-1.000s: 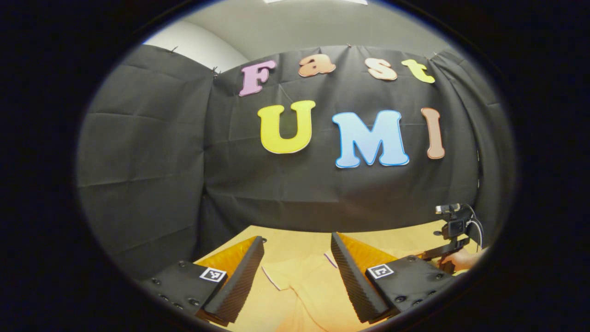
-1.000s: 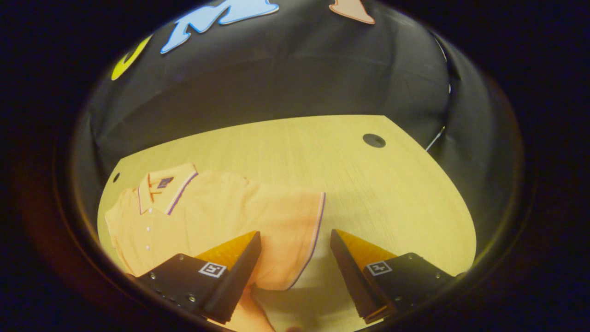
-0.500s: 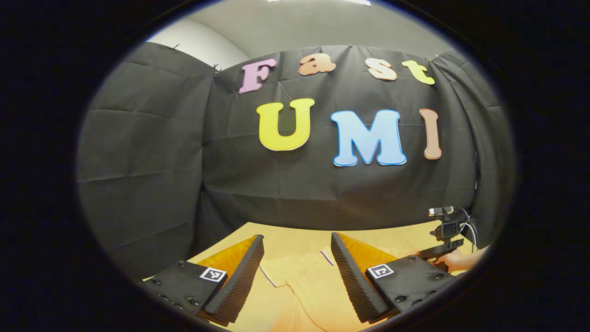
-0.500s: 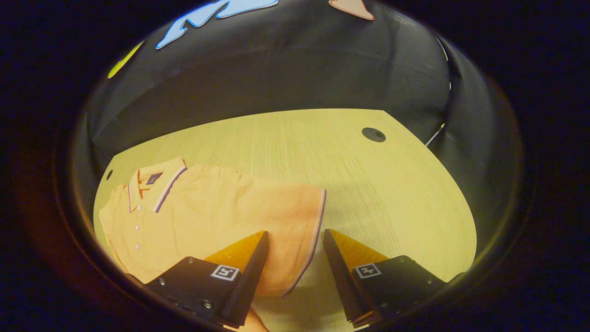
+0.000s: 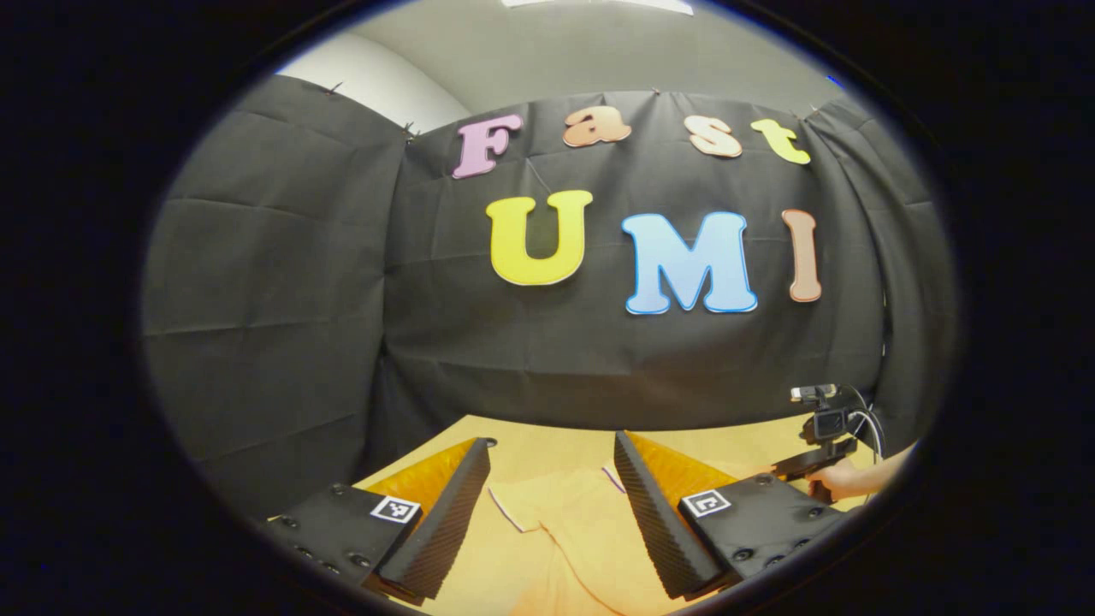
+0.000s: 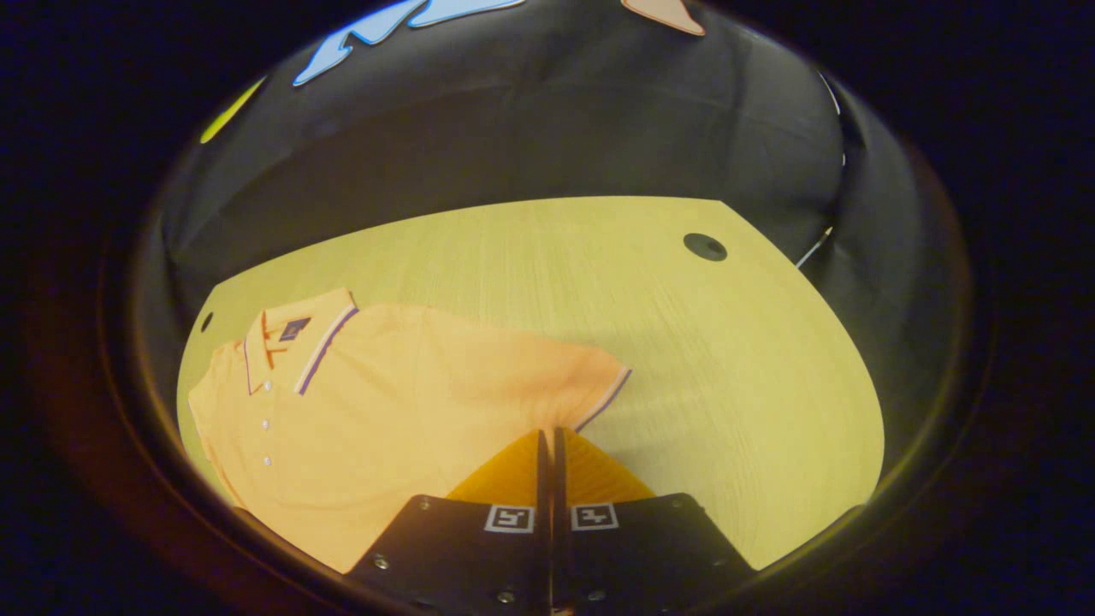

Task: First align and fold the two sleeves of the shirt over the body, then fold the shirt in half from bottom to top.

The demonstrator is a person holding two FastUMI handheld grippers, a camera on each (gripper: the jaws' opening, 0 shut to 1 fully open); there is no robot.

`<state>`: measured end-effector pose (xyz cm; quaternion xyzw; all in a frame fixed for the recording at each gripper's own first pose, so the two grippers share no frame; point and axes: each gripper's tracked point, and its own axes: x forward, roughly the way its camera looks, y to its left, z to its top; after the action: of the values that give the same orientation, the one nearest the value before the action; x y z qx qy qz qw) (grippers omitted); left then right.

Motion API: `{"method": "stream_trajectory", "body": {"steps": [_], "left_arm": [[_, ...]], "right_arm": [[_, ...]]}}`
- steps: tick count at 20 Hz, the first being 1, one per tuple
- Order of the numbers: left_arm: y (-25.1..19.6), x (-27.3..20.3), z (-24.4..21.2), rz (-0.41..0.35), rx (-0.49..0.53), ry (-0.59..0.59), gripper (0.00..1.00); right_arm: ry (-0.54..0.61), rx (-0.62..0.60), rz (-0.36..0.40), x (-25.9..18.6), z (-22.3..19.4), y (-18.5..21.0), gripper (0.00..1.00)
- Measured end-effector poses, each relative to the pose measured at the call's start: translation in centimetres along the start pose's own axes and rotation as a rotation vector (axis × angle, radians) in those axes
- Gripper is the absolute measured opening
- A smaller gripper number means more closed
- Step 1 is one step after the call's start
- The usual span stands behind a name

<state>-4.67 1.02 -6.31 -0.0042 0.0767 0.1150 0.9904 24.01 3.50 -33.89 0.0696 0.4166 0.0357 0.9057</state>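
An orange polo shirt [image 6: 385, 411] lies flat on the wooden table [image 6: 684, 359], collar [image 6: 295, 338] at the far left in the right gripper view. Its near sleeve [image 6: 556, 376] ends in a purple-trimmed cuff [image 6: 606, 397]. My right gripper [image 6: 547, 433] is shut on that sleeve at the cuff's lower end. In the left gripper view, my left gripper [image 5: 552, 441] stands open above the shirt [image 5: 582, 539], with a trimmed sleeve edge [image 5: 509, 509] lying between its fingers, untouched. The other gripper [image 5: 823, 432] and the hand [image 5: 843, 479] holding it show at the far right.
A round black grommet hole [image 6: 705, 246] sits near the table's far right corner and a smaller hole [image 6: 206, 322] at the far left. The black booth wall [image 5: 530, 359] stands right behind the table. Bare wood stretches to the right of the shirt.
My right gripper has gone from open to shut on the sleeve cuff, which now runs at a slant. The left gripper stays open and has hardly moved.
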Motion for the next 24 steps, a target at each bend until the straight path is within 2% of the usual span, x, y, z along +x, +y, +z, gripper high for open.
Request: {"method": "stream_trajectory", "body": {"steps": [1,2,7,15,16,24], "left_arm": [[0.4,-0.2,0.1,0.005,-0.001,-0.003,0.95],[0.7,-0.4,0.1,0.011,-0.004,-0.005,0.98],[2.4,-1.0,-0.8,0.03,-0.039,0.002,0.95],[5.2,-1.8,-1.9,0.083,-0.059,0.017,0.98],[5.5,-1.9,-2.0,0.089,-0.058,0.019,0.95],[7.5,-1.4,-2.8,0.111,-0.056,0.029,0.98]], "right_arm": [[-0.026,-0.026,-0.014,-0.5,0.4,0.3,0.01],[-0.059,-0.059,-0.01,-1.1,1.2,0.9,0.01],[-0.142,-0.201,0.058,-4.1,3.0,5.6,0.01],[-0.108,-0.376,0.149,-4.0,-0.2,11.2,0.02],[-0.103,-0.388,0.158,-3.9,-0.4,11.8,0.02],[-0.084,-0.416,0.193,-3.9,-1.6,13.7,0.07]]}}
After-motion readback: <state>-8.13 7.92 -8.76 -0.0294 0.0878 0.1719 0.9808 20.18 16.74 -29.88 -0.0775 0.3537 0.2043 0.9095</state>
